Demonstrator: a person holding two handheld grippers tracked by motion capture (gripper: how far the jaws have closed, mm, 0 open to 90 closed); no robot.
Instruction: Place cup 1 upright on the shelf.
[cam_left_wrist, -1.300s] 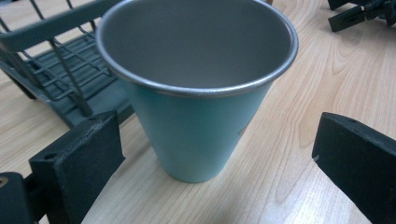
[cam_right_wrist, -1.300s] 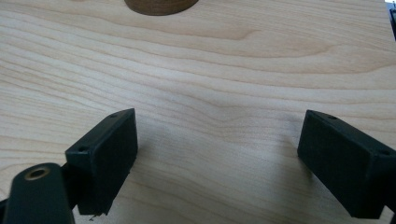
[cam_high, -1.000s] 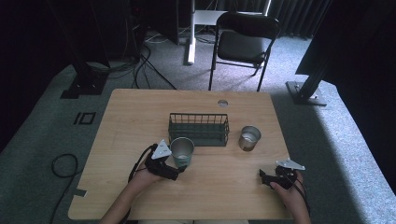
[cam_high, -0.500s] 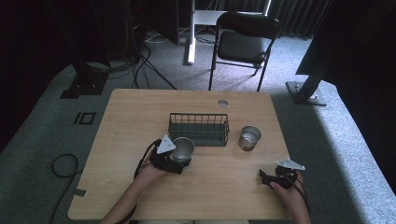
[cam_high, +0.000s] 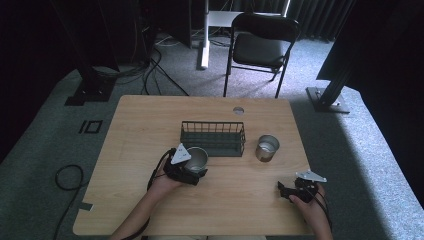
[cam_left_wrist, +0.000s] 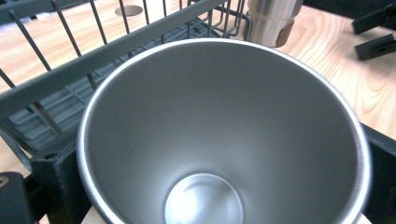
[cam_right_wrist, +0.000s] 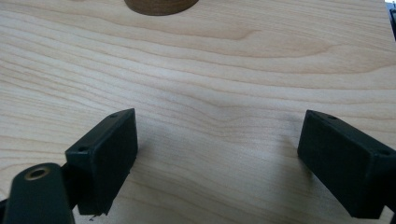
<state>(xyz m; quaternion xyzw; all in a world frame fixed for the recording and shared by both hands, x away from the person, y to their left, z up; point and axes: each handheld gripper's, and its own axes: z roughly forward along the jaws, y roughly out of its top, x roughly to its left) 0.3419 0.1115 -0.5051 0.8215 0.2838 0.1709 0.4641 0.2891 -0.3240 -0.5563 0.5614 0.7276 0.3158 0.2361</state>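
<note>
Left claw (cam_high: 192, 172) grips the steel cup (cam_high: 196, 158) upright; wire basket (cam_high: 213, 138) lies just beyond. Right claw (cam_high: 290, 191) rests spread.

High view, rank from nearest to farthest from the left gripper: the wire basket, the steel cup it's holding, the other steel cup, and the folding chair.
1. The shiny steel cup, held in the left gripper.
2. The dark wire basket, just beyond it.
3. The second steel cup, right of the basket.
4. The black folding chair, on the floor beyond the table.
</note>
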